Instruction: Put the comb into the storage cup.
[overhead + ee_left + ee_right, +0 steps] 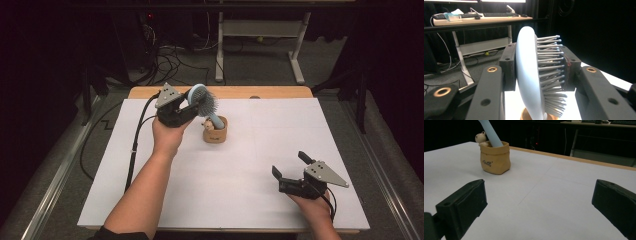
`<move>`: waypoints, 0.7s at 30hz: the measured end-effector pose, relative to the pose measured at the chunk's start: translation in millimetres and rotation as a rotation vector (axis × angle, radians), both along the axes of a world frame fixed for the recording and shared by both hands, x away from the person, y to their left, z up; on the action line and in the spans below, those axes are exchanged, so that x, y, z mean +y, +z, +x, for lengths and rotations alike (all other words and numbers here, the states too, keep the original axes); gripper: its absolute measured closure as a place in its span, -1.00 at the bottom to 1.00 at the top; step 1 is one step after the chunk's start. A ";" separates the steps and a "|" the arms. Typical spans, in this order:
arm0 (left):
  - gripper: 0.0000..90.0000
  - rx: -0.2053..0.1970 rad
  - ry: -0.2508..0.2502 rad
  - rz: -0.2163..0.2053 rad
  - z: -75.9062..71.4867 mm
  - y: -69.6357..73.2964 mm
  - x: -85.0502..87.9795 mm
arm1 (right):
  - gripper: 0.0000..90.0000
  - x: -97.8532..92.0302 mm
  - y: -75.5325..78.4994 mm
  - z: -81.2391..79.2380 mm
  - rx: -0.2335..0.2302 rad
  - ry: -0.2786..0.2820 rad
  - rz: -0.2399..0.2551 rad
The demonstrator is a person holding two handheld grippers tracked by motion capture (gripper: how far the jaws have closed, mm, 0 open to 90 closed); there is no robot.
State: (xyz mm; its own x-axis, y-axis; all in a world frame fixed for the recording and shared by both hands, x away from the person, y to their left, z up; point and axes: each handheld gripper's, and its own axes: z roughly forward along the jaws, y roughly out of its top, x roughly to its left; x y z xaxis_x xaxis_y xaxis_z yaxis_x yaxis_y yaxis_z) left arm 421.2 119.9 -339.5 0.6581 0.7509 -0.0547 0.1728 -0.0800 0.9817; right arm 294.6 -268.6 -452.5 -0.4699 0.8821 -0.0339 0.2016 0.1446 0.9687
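A pale blue hairbrush [201, 98] with grey bristles stands with its handle [490, 132] down in a small tan pot [215, 130] on the white table. My left gripper [192, 105] is shut on the brush head [529, 75]: one pad presses its smooth back, the other its bristle tips [554, 65]. The tan pot [495, 157] has a small cream figure [481, 138] at its rim. My right gripper [290, 165] rests near the table's front right, jaws wide apart with nothing between them, well away from the pot.
The white sheet [250, 150] covers a wooden table [280, 92] whose far edge shows. Behind it stand a desk frame [260, 30] and loose cables [170, 60] on the floor. In the left gripper view a desk with a keyboard [496, 14] stands farther back.
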 end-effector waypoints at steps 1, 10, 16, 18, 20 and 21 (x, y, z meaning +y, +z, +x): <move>0.28 0.001 0.001 -0.001 0.3 -0.5 0.0 | -0.99 0.0 0.0 -0.1 0.000 0.000 0.000; 0.27 -0.009 0.009 0.008 1.0 -5.6 -2.4 | -0.99 -0.1 -0.2 -0.1 -0.002 0.000 0.000; 0.27 -0.008 0.010 0.002 2.1 -10.1 -4.6 | -0.99 -0.7 -0.2 -0.6 -0.001 -0.003 -0.002; 0.27 -0.009 0.011 0.004 2.3 -10.1 -5.0 | -0.99 -0.7 -0.2 -0.7 -0.002 -0.004 -0.002; 0.27 -0.009 0.013 0.001 2.5 -10.4 -5.1 | -0.99 -0.5 -0.3 -0.6 -0.002 -0.004 -0.002; 0.27 -0.009 0.013 0.002 2.5 -10.3 -5.1 | -0.99 -0.5 -0.4 -0.6 -0.002 -0.004 -0.002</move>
